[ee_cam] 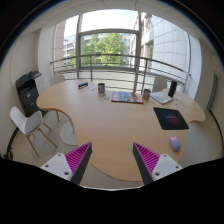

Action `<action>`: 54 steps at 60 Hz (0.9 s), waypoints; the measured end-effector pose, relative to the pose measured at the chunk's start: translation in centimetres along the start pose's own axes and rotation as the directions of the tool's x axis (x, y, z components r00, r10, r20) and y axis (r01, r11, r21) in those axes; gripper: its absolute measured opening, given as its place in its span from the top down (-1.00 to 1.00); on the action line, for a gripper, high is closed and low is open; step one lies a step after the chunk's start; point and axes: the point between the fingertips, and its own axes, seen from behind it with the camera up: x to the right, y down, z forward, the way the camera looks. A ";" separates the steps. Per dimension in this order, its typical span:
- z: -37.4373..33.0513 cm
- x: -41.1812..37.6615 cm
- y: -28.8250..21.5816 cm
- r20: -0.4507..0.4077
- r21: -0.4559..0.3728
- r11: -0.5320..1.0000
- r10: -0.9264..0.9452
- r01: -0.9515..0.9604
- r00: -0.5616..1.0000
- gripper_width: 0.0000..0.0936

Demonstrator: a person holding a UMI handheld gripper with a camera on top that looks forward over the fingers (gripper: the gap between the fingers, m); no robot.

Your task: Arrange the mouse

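Hovering high above the near edge of the table (100,125), the tongs (113,160) are spread wide and empty, their two magenta pads (76,157) well apart with only bare tabletop showing between them. Nothing touches either finger.

Taking the dark mouse mat (170,119) as the landmark: it lies flat on the table toward the tongs' right, beyond the fingertips. The mouse (175,144), a small pale rounded thing, sits off the mat, just on the nearer side of it and close to the table's edge. That placement reads as the reason for the task: the mouse most likely belongs on the mat, and it rests apart from it now. Farther back from the mat, near the window side of the table, a laptop (127,97) lies with a few small items around it, too small to name surely. A white chair (28,124) stands well away from the mat, across the table on the other side.

The high, drawn-back pose of the tongs seems to suit an approach not yet begun: the mouse is off to the side of the fingers, not ahead of them, so I judge they would need to swing toward the mat's near side and descend before closing.
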 end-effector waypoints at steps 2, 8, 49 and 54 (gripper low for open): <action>0.0 0.1 -0.1 -0.003 0.002 1.000 0.000 0.000 1.000 -0.81; 0.0 0.1 0.5 -0.008 -0.014 1.000 0.011 -0.011 1.000 -0.82; 5.7 30.1 10.7 -0.258 -0.079 0.996 0.024 -0.045 0.966 -0.81; 9.3 33.6 9.0 -0.244 -0.045 0.998 0.033 -0.045 0.969 -0.82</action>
